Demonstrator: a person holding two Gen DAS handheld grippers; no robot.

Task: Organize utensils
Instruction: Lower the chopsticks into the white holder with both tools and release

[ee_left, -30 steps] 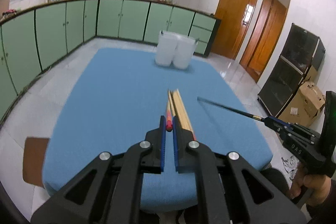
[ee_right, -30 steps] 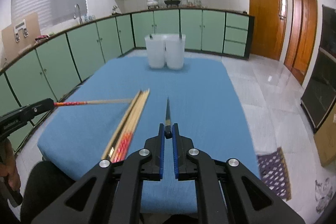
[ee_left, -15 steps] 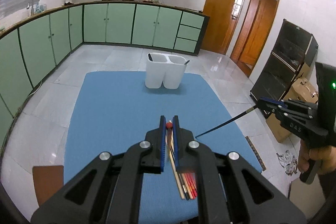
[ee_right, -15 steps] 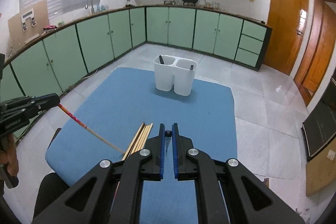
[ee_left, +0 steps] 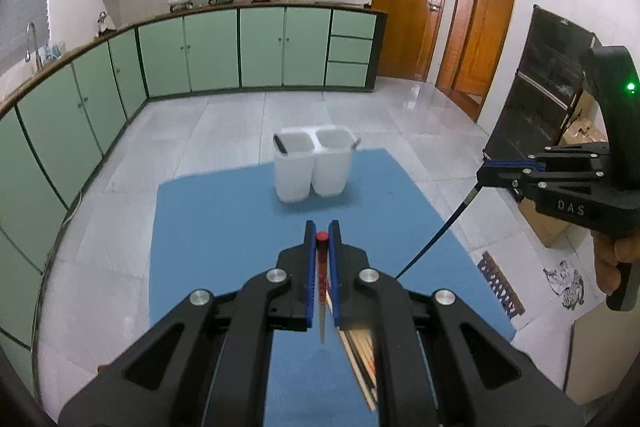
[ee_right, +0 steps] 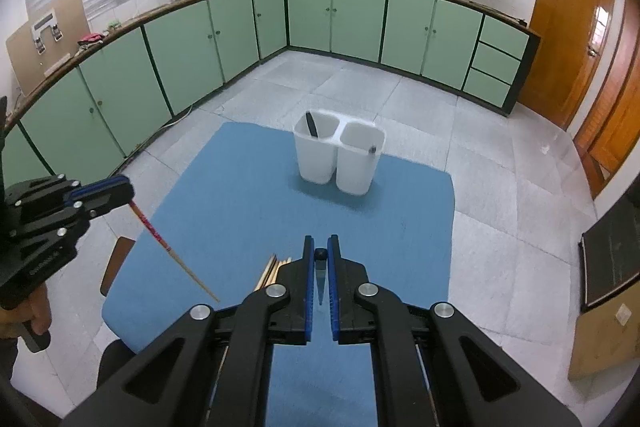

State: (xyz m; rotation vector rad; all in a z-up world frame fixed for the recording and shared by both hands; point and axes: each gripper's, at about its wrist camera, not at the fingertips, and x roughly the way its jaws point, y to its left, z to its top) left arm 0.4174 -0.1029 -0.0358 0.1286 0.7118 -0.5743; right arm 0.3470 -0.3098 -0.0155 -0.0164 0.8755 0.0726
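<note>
1. Since the earlier frames both grippers have been raised well above the table (ee_right: 420,211), and each chopstick, held nearly level before, is now hung steeply downward with its tip off the blue cloth.
2. The left gripper (ee_left: 322,237) is pressed together on a red-ended chopstick (ee_left: 321,291); the red cap is seen between the blue pads in the left wrist view, and the pale shaft is seen slanting down from the same gripper in the right wrist view.
3. The right gripper (ee_right: 321,254) is pressed together on a dark chopstick (ee_right: 321,283), whose thin black shaft is shown in the left wrist view, angled down toward the cloth.
4. A white holder (ee_right: 340,157) with two compartments is stood at the far end of the table, well apart from both grippers.
5. One dark utensil is seen leaning in the holder's left compartment, and a small dark tip is seen at the rim of the right one; some sorting is judged done.
6. A bundle of chopsticks (ee_left: 360,359) is left lying on the cloth at the near edge, just below the grippers.
7. The two held chopsticks are not yet delivered; a carry to the holder and a drop, tip first, are judged to be next.
8. The task is judged to be at an early-to-middle stage, the bundle being untouched.
</note>
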